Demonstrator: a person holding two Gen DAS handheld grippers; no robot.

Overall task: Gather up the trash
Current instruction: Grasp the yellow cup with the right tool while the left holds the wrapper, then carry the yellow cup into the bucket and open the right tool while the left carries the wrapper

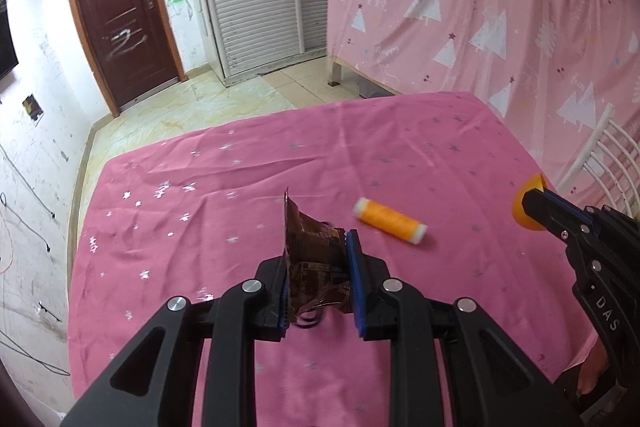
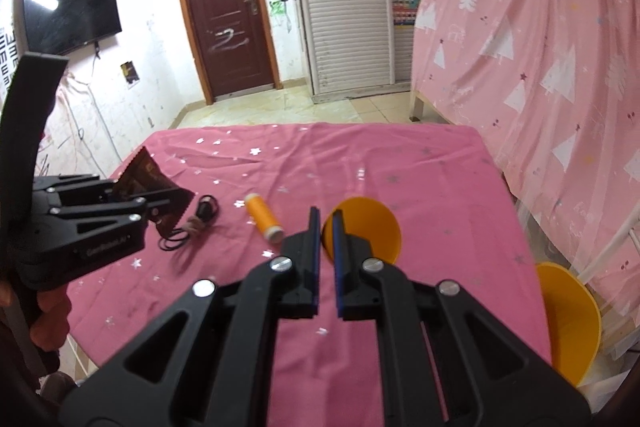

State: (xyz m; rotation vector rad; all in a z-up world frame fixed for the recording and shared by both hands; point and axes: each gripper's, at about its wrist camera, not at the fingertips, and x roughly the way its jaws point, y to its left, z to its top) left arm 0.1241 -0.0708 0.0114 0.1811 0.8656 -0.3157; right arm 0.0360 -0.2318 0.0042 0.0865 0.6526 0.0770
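Note:
My left gripper (image 1: pixel 320 251) is shut on a brown foil wrapper (image 1: pixel 316 255) and holds it above the pink tablecloth (image 1: pixel 200 227); it also shows in the right wrist view (image 2: pixel 168 205) with the wrapper (image 2: pixel 150 183). My right gripper (image 2: pixel 326 223) is shut on the rim of an orange bowl (image 2: pixel 368 227), held over the table's right side; in the left wrist view the bowl (image 1: pixel 528 205) shows at the gripper's tip (image 1: pixel 534 205). An orange thread spool (image 1: pixel 390 221) lies on the cloth between the grippers, also in the right wrist view (image 2: pixel 264 219).
Black hair ties and a small cord bundle (image 2: pixel 192 223) lie on the cloth under the wrapper. An orange chair seat (image 2: pixel 568 319) and a white chair back (image 1: pixel 608 163) stand at the table's right. A pink curtain (image 2: pixel 540 47) hangs close on the right.

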